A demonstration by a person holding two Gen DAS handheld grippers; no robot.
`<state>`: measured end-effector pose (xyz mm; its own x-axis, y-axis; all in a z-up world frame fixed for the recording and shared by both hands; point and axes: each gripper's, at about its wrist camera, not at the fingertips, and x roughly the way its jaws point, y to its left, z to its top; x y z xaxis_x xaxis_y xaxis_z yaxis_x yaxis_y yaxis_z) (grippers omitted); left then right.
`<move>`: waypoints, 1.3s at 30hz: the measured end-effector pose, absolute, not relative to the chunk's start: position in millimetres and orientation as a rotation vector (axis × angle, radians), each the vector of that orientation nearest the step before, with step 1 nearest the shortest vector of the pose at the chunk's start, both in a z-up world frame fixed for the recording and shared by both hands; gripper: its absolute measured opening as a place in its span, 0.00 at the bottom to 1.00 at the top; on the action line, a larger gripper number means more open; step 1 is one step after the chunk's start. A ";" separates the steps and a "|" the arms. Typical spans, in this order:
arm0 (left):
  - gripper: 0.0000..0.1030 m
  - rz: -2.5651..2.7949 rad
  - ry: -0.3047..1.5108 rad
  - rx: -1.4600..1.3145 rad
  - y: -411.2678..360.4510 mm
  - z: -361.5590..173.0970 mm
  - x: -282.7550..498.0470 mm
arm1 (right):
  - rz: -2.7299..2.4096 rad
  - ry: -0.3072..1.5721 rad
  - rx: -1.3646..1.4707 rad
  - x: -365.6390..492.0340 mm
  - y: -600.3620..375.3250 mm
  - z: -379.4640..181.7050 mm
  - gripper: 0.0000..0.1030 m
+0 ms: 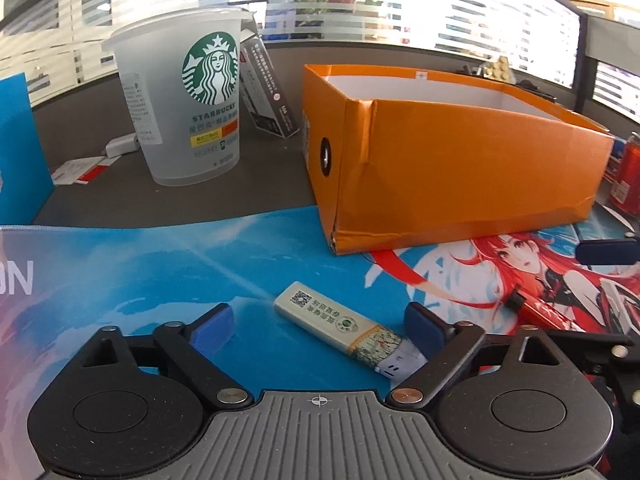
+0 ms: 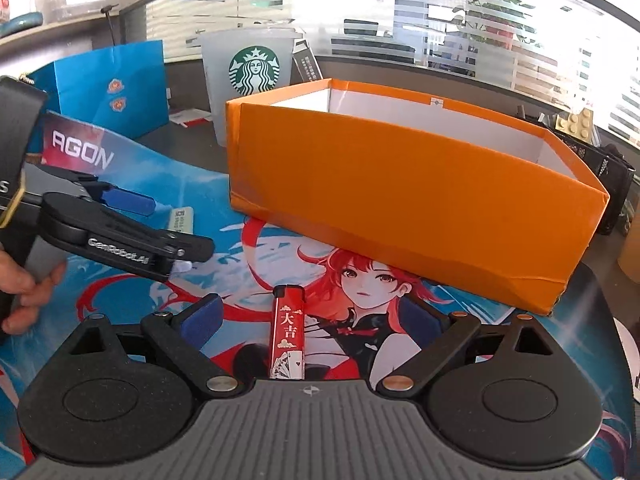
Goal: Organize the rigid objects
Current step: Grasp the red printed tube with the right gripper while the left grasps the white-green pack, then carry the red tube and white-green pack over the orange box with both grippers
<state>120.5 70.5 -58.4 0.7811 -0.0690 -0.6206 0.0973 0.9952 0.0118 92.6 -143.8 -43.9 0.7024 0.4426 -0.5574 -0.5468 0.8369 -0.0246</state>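
The left gripper (image 1: 318, 322) has its fingers spread, gripping nothing, around the white lighter (image 1: 340, 326), which lies slantwise on the bench mat (image 1: 140, 280), skewed toward the right finger.

Orange box (image 1: 460, 168) blocking the far middle of the desk mat (image 1: 140, 272), plastic cup (image 1: 180, 108) and blue bag (image 2: 116, 88) crowding the far left corner, open mat along the near edge

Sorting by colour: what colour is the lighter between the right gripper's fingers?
Red lighter, with white characters and playing cards; right wrist view.
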 end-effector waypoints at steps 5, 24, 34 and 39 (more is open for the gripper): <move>0.40 -0.150 0.635 0.062 63.5 -56.8 111.1 | 0.552 0.572 -0.193 92.5 -140.4 -46.6 0.90; 0.20 -0.189 0.643 -0.003 74.7 -55.6 114.6 | 0.503 0.616 -0.176 85.6 -137.6 -48.8 0.18; 0.20 -0.317 0.675 -0.034 55.7 -54.3 81.0 | 0.487 0.607 -0.176 79.0 -139.9 -48.1 0.17; 0.20 -0.342 0.653 -0.071 52.7 -43.9 70.0 | 0.491 0.587 -0.172 76.0 -139.7 -44.2 0.17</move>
<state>70.0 52.7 -43.9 0.7404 -0.3342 -0.5832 0.2898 0.9416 -0.1716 76.0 -139.7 -44.2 0.7219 0.3937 -0.5691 -0.4898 0.8717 -0.0182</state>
